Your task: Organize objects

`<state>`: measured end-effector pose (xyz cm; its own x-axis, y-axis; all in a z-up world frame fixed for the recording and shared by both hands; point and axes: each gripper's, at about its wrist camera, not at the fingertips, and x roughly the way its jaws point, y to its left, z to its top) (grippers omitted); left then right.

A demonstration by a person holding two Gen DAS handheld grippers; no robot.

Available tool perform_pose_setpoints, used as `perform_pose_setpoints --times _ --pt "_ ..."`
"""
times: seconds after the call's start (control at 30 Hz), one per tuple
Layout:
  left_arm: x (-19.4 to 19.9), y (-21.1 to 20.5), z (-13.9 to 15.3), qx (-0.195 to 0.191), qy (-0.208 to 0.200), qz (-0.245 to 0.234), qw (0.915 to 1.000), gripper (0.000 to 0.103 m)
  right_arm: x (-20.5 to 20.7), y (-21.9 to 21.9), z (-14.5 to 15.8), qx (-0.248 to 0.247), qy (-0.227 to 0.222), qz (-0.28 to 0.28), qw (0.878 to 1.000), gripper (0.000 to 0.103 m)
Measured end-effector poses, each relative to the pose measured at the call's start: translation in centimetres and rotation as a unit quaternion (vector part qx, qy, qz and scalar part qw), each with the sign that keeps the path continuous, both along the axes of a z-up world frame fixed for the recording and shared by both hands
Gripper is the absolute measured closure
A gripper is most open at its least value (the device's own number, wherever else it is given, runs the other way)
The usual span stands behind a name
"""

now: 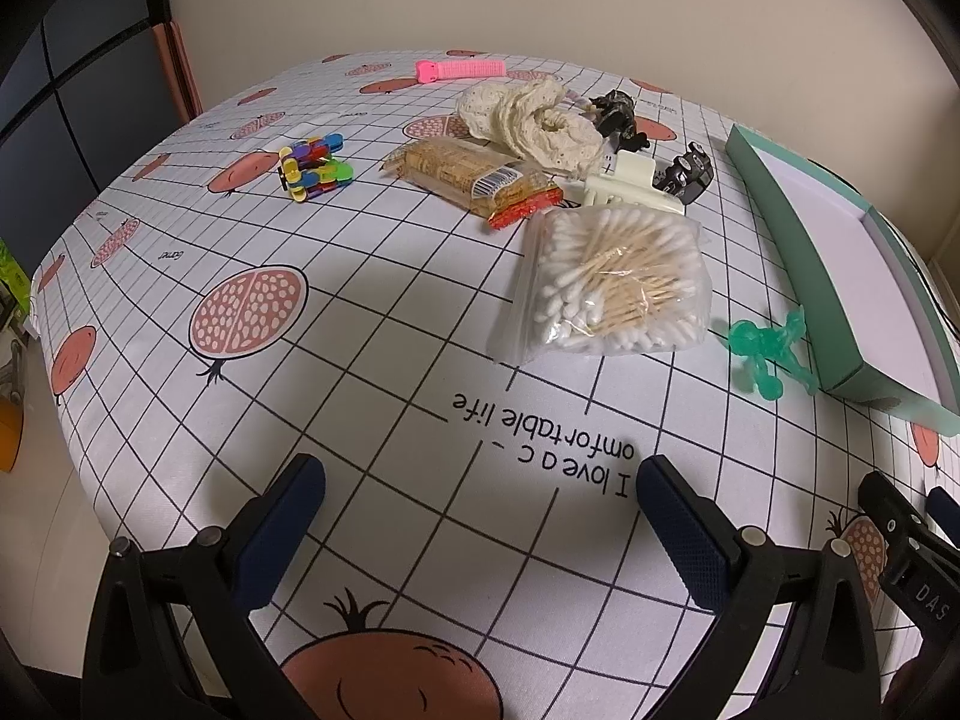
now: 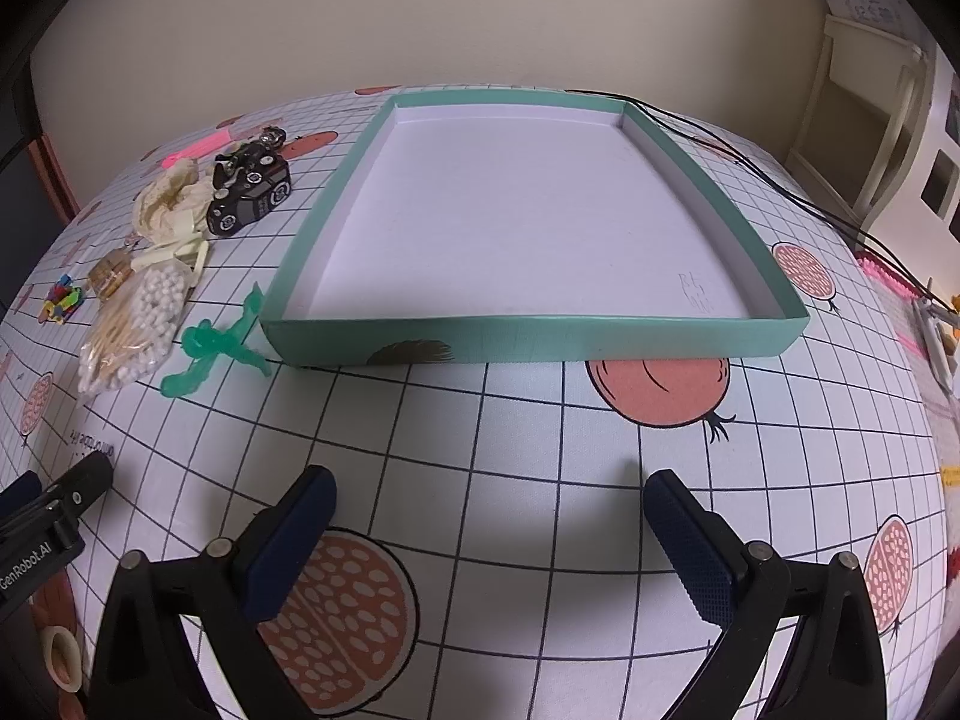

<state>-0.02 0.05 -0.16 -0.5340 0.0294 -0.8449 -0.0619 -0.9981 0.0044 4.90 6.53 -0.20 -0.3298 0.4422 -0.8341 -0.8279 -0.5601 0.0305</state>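
Near the table's [image 2: 480,420] far edge I count one empty tray [image 2: 528,339] and one swab bag [image 1: 606,282], my left gripper [image 1: 480,516] and right gripper [image 2: 489,516] both released, toys behind half hidden.

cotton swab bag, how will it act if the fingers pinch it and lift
The bag of cotton swabs looks like thin clear plastic, so it will probably sag and feel slippery. The loose swabs inside may shift. It is likely light, and lying flat, unlikely to roll.
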Motion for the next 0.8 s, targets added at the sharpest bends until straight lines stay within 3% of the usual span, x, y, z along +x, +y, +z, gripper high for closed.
perform_pose_setpoints --times 0.23,0.47,0.8 --pt "-1.0 -0.5 0.5 0.021 -0.025 0.001 0.9995 0.000 -0.2 0.0 0.3 0.004 -0.010 0.003 1.000 0.000" --pt "-3.3 -1.5 2.7 0.047 -0.057 0.008 0.9972 0.000 -0.6 0.4 1.7 -0.013 0.011 0.000 1.000 0.000" --pt "-7.0 -0.9 7.7 0.044 -0.067 -0.029 0.9964 0.000 -3.8 0.5 7.2 -0.018 0.009 0.067 0.998 0.000"
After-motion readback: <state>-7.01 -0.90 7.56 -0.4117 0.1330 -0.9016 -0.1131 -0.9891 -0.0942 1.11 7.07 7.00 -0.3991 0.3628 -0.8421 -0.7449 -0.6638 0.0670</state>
